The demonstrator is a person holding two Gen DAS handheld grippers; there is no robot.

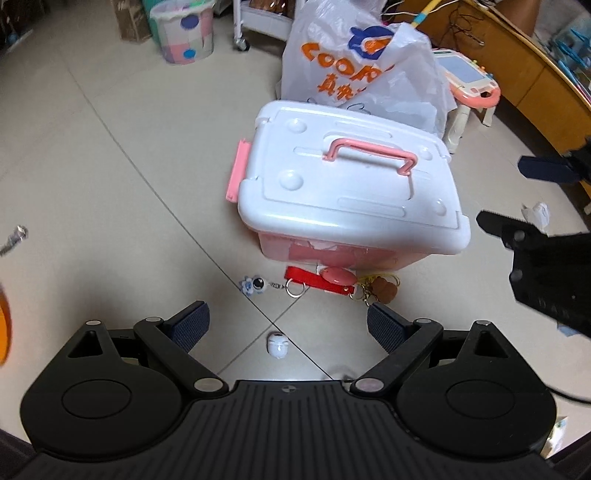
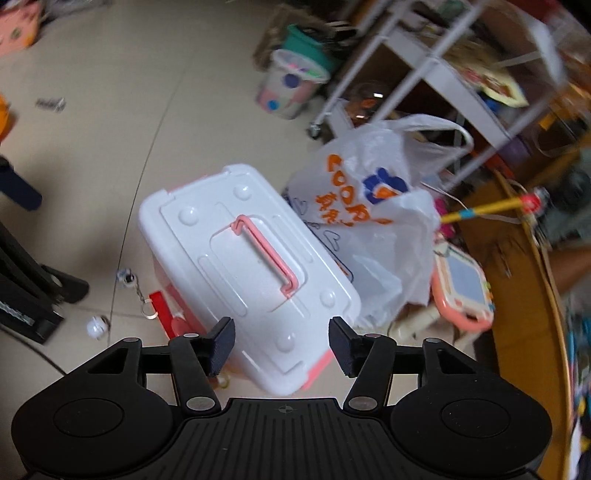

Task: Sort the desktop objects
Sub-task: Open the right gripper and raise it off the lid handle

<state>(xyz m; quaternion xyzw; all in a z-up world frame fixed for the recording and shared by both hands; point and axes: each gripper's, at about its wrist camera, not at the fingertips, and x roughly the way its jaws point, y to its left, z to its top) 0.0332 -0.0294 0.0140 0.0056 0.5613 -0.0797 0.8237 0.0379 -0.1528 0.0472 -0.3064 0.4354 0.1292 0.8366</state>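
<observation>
A pink storage box with a closed white lid [image 1: 347, 181] and pink handle [image 1: 369, 153] stands on the tiled floor; it also shows in the right wrist view [image 2: 243, 266]. Small items lie in front of it: an astronaut keychain [image 1: 255, 285], a red strap with a pink oval fob [image 1: 334, 277], a brown charm [image 1: 384, 290] and a small white round toy [image 1: 277, 345]. My left gripper [image 1: 288, 325] is open and empty, above the floor near the white toy. My right gripper [image 2: 282, 345] is open and empty, hovering over the lid's near corner; it shows at the right edge of the left wrist view [image 1: 517, 206].
A white plastic shopping bag [image 1: 354, 62] leans behind the box. A pink drawing board toy [image 1: 469, 77] stands at right by a wooden cabinet [image 1: 517, 55]. A patterned bin [image 1: 186, 31] and a white wheeled rack [image 2: 391, 66] stand further back.
</observation>
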